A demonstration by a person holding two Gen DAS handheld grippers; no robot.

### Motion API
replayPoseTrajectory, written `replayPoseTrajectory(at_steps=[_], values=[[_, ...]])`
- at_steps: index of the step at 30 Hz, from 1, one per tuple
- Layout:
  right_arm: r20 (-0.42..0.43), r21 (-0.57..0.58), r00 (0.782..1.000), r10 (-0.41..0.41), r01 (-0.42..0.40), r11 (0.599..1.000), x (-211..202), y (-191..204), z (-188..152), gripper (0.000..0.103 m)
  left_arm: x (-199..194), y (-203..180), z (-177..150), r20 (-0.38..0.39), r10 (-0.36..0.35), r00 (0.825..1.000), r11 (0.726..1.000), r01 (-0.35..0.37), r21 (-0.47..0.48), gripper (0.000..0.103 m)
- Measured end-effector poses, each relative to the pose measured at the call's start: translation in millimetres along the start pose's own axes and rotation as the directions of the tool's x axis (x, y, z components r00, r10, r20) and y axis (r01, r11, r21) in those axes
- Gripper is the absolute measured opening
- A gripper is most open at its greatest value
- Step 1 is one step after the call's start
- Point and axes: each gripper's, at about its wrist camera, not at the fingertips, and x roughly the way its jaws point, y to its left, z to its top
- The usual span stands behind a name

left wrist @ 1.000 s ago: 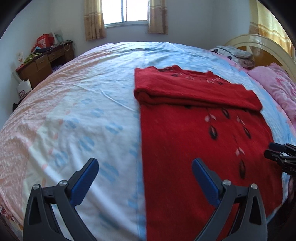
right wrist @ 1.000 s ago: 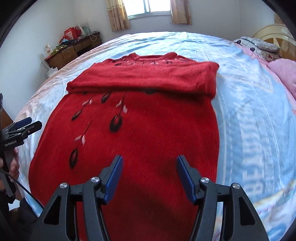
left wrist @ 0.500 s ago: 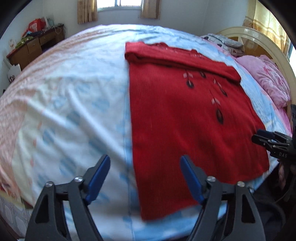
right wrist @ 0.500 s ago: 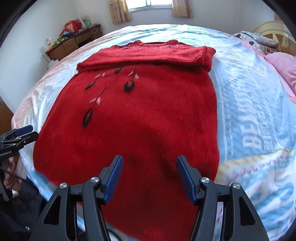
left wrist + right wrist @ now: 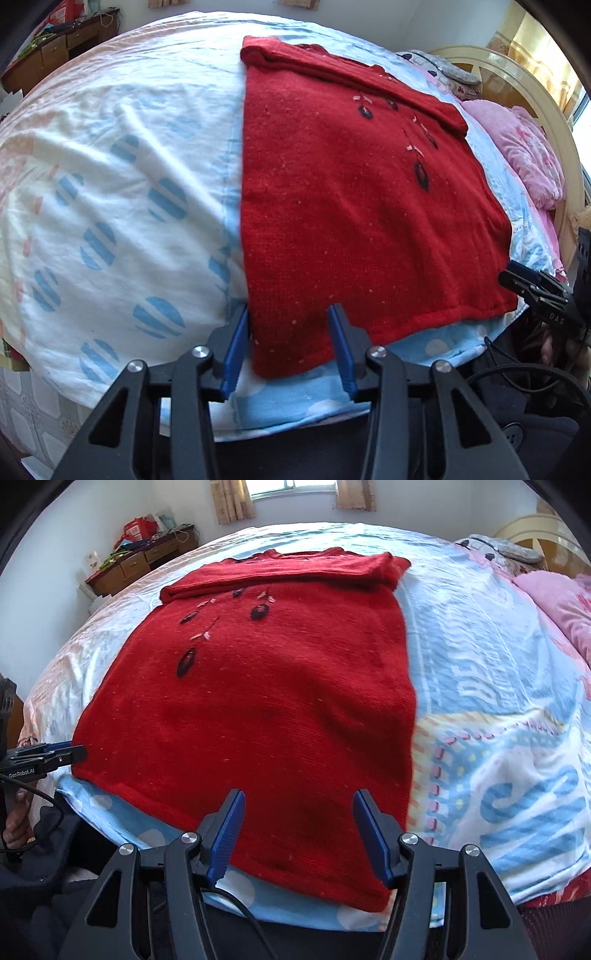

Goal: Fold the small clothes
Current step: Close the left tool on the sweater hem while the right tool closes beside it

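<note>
A red knit sweater (image 5: 351,192) with dark leaf embroidery lies flat on the bed, its sleeves folded across the top; it also shows in the right wrist view (image 5: 266,709). My left gripper (image 5: 288,347) is open, its blue fingers straddling the sweater's near left hem corner. My right gripper (image 5: 299,834) is open, its fingers either side of the near right hem. Each gripper shows from the side in the other's view: the right one (image 5: 532,288) and the left one (image 5: 55,755).
The bed sheet (image 5: 110,206) is white and light blue with printed patterns. A pink quilt (image 5: 524,147) and a cream headboard (image 5: 532,88) lie to the right. A wooden desk (image 5: 144,561) with clutter stands by the far wall under a window.
Both grippers have pulled back towards the near edge of the bed and now sit at the sweater's hem. The left gripper's jaws have narrowed but remain open.
</note>
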Motion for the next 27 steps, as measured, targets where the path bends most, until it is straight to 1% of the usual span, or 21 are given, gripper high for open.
replayPoseTrajectory(at_steps=[2, 4, 5, 7, 11, 14, 18, 23, 24, 25, 26, 27], values=[[-0.001, 0.010, 1.000, -0.004, 0.004, 1.000, -1, -4, -2, 0.061, 0, 0, -1, 0.001, 0.003, 1.000, 1.000, -0.003, 0.010, 0.044], [-0.004, 0.025, 1.000, 0.001, -0.001, 1.000, -4, -9, -4, 0.062, 0, -2, -2, 0.011, 0.037, 0.999, 0.999, -0.038, 0.031, 0.027], [-0.006, 0.035, 1.000, 0.004, -0.004, 0.999, -5, -12, -7, 0.062, 1, -3, -2, 0.011, 0.040, 0.999, 0.998, -0.041, 0.042, 0.013], [-0.007, 0.053, 1.000, 0.001, -0.001, 0.999, -9, -19, -11, 0.062, 0, -4, -2, 0.012, 0.027, 1.000, 0.998, -0.028, 0.048, 0.011], [-0.011, 0.112, 1.000, -0.007, 0.008, 0.994, -18, -37, -24, 0.062, -5, -10, -3, 0.037, 0.039, 0.999, 0.996, -0.042, 0.083, 0.009], [-0.013, 0.156, 1.000, 0.017, -0.015, 0.988, -20, -49, -30, 0.061, -7, -9, -3, 0.044, 0.031, 0.999, 0.995, -0.035, 0.089, 0.009], [-0.017, 0.177, 0.998, 0.055, -0.051, 0.983, -17, -51, -32, 0.061, -6, -7, -4, 0.042, 0.034, 0.999, 0.995, -0.038, 0.091, 0.009], [-0.065, 0.170, 0.995, 0.081, -0.069, 0.983, -7, -46, -36, 0.060, -6, -10, -2, 0.045, 0.023, 0.999, 0.995, -0.028, 0.095, 0.009], [-0.065, 0.178, 0.993, 0.093, -0.081, 0.981, -6, -46, -36, 0.057, -6, -11, -2, 0.046, 0.025, 0.999, 0.995, -0.029, 0.096, 0.009], [-0.061, 0.181, 0.993, 0.101, -0.088, 0.979, -6, -46, -37, 0.042, -6, -10, -2, 0.046, 0.023, 0.999, 0.995, -0.027, 0.096, 0.009], [-0.061, 0.180, 0.993, 0.101, -0.088, 0.980, -6, -45, -37, 0.024, -6, -9, -2, 0.046, 0.019, 0.999, 0.995, -0.024, 0.094, 0.009], [-0.058, 0.175, 0.993, 0.101, -0.090, 0.980, -6, -44, -38, 0.014, -7, -9, -2, 0.046, 0.017, 0.999, 0.996, -0.022, 0.092, 0.009]])
